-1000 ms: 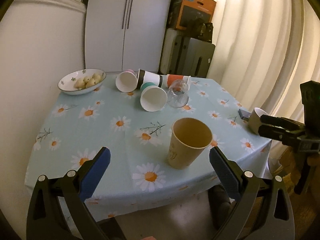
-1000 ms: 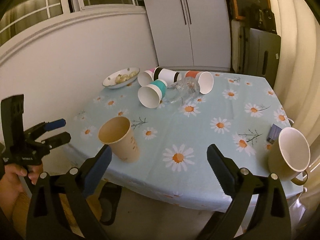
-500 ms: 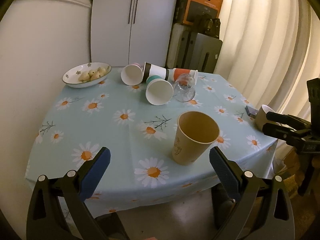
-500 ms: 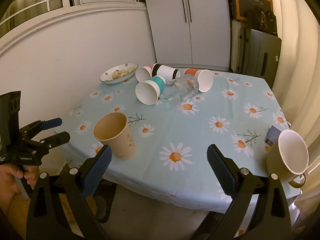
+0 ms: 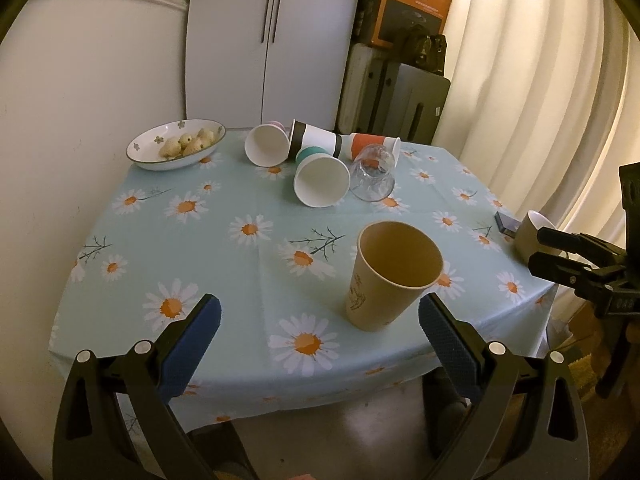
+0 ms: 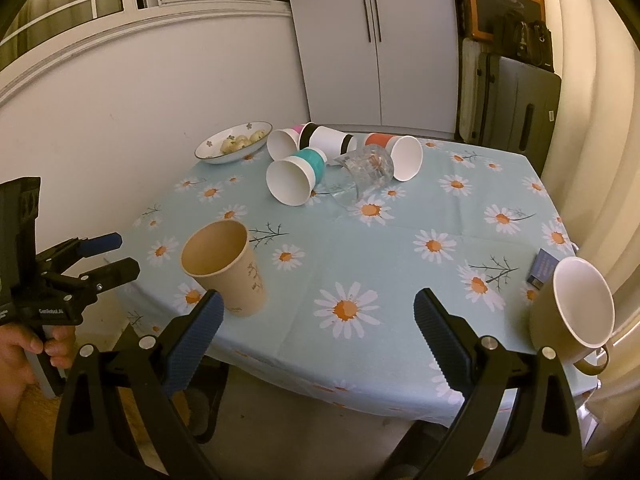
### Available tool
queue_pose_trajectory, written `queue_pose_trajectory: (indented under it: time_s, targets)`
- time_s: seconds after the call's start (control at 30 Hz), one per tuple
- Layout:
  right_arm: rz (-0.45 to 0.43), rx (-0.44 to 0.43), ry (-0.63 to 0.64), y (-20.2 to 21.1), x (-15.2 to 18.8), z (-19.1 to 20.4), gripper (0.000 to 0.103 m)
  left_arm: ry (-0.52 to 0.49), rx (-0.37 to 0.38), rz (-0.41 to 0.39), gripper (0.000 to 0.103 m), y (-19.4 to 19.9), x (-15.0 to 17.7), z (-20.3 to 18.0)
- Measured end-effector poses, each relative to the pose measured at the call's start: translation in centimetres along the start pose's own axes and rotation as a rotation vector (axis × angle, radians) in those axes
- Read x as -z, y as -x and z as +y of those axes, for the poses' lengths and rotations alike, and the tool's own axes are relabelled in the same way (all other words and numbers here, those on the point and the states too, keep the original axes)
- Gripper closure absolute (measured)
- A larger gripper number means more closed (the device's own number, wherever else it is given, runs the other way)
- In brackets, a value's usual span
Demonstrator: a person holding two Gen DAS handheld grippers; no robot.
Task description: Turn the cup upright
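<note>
A tan paper cup (image 5: pixel 390 276) stands upright near the table's front edge; it also shows in the right wrist view (image 6: pixel 226 266). Several paper cups lie on their sides at the back: a teal-banded one (image 5: pixel 322 180) (image 6: pixel 294 178), a pink one (image 5: pixel 266 148), a black-banded one (image 5: pixel 316 142) and an orange one (image 6: pixel 394 154). A clear glass (image 5: pixel 374 176) (image 6: pixel 362 172) lies tipped among them. My left gripper (image 5: pixel 318 326) (image 6: pixel 108 258) is open and empty, before the table's edge. My right gripper (image 6: pixel 318 328) (image 5: pixel 550 250) is open and empty.
A bowl of small round food (image 5: pixel 176 148) sits at the back left. An olive mug (image 6: pixel 570 318) stands at the right edge beside a small dark box (image 6: pixel 544 268). The daisy tablecloth (image 5: pixel 224 248) covers the table. Wall left, curtains right, suitcases behind.
Both grippers have drawn back and risen slightly from the table; the view widens. The cups have not moved. Both grippers stay open.
</note>
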State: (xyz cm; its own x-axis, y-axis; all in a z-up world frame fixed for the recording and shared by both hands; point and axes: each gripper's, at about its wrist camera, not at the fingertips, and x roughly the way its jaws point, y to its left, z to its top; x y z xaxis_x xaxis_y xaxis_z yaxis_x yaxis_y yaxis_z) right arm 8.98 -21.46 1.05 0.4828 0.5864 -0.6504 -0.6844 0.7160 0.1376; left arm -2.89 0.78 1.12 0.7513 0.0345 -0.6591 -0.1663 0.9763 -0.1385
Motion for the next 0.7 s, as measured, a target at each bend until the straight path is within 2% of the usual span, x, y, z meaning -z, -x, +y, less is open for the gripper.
queue_pose_trajectory:
  time_s: [0.7]
  targets:
    - [0.009, 0.006, -0.006, -0.20, 0.09, -0.08, 0.008, -0.004, 0.009, 0.011, 0.006, -0.06, 0.08, -0.28]
